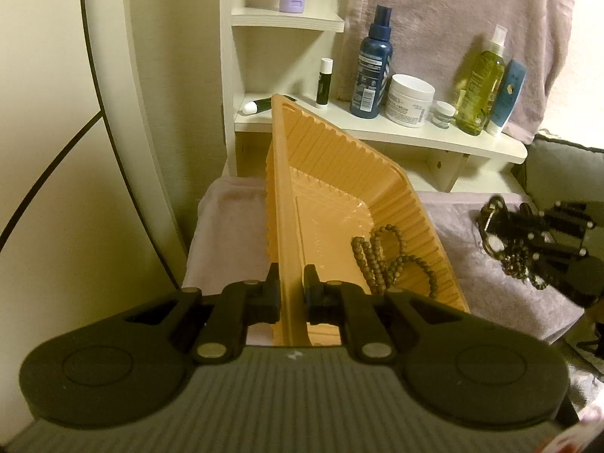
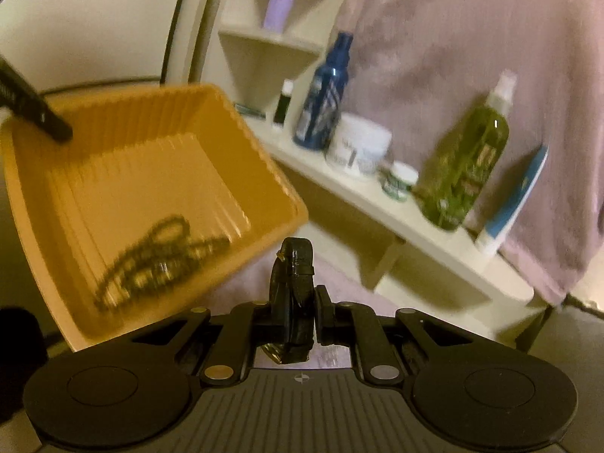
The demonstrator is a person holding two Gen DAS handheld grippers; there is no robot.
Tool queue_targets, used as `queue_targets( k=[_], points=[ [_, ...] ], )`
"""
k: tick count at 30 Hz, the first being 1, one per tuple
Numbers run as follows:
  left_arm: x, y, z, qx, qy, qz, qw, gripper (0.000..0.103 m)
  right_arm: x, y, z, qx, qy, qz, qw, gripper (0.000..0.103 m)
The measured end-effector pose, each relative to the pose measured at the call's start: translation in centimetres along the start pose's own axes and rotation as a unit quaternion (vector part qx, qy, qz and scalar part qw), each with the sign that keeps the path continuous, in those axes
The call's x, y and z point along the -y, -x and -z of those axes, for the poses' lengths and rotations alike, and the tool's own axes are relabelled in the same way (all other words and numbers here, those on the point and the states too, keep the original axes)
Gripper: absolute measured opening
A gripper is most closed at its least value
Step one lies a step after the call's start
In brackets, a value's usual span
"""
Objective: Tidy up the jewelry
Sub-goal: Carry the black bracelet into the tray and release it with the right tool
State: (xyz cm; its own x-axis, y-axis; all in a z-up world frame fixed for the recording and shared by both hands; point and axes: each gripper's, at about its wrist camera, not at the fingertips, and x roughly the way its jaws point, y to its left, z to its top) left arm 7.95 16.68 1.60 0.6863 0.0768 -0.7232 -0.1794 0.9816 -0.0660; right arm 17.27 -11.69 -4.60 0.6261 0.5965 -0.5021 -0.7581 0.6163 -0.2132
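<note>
An orange ribbed plastic tray (image 1: 287, 196) is tilted up, its near rim pinched between the jaws of my left gripper (image 1: 291, 290). Brown bead strands (image 1: 381, 260) lie in its lower corner. In the right wrist view the tray (image 2: 124, 128) hangs at left with the blurred beads (image 2: 158, 260) inside it. My right gripper (image 2: 292, 302) is shut on a black watch (image 2: 294, 264), held below and right of the tray's corner. In the left wrist view the right gripper (image 1: 502, 241) shows at far right with the watch and dangling beads.
A white shelf (image 1: 377, 128) behind holds a blue bottle (image 1: 370, 71), a white cream jar (image 1: 409, 100), a green bottle (image 1: 479, 83), a blue tube and a lip balm. A mauve towel (image 1: 490, 264) covers the table. A white mirror frame stands at left.
</note>
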Motion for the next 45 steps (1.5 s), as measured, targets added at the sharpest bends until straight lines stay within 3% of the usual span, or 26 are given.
queue_targets(
  k=[14,27,33,34,35,36,38,45],
  points=[
    [0.0,0.0,-0.1,0.000,-0.002,0.001,1.0000,0.010,-3.7,-2.4,-4.7,0.035,-0.033,-0.079,0.996,0.012],
    [0.0,-0.1,0.0,0.001,0.000,0.001,1.0000,0.010,-7.1,-6.1,-4.6,0.007,-0.044,-0.133,0.990,0.013],
    [0.0,-0.1,-0.1,0.001,0.001,0.002,1.0000,0.010,-7.5,-6.0,-4.4,0.009,-0.043,-0.136,0.990,0.014],
    [0.0,-0.1,-0.1,0.001,0.002,0.002,1.0000,0.010,-7.5,-5.9,-4.4,0.011,-0.043,-0.133,0.990,0.015],
    [-0.1,-0.2,-0.1,0.001,0.002,0.003,1.0000,0.010,-7.3,-5.8,-4.3,0.012,-0.044,-0.130,0.991,0.023],
    [-0.1,-0.1,0.0,0.001,0.002,0.002,1.0000,0.010,-7.2,-5.5,-4.2,0.015,-0.046,-0.125,0.991,0.041],
    [-0.1,-0.1,0.0,0.001,0.004,0.003,1.0000,0.010,-6.7,-4.8,-4.0,0.028,-0.051,-0.116,0.992,0.053],
    [-0.3,-0.2,0.0,0.002,0.004,0.004,1.0000,0.010,-4.4,-2.0,-1.7,0.022,-0.087,-0.046,0.995,0.055]
  ],
)
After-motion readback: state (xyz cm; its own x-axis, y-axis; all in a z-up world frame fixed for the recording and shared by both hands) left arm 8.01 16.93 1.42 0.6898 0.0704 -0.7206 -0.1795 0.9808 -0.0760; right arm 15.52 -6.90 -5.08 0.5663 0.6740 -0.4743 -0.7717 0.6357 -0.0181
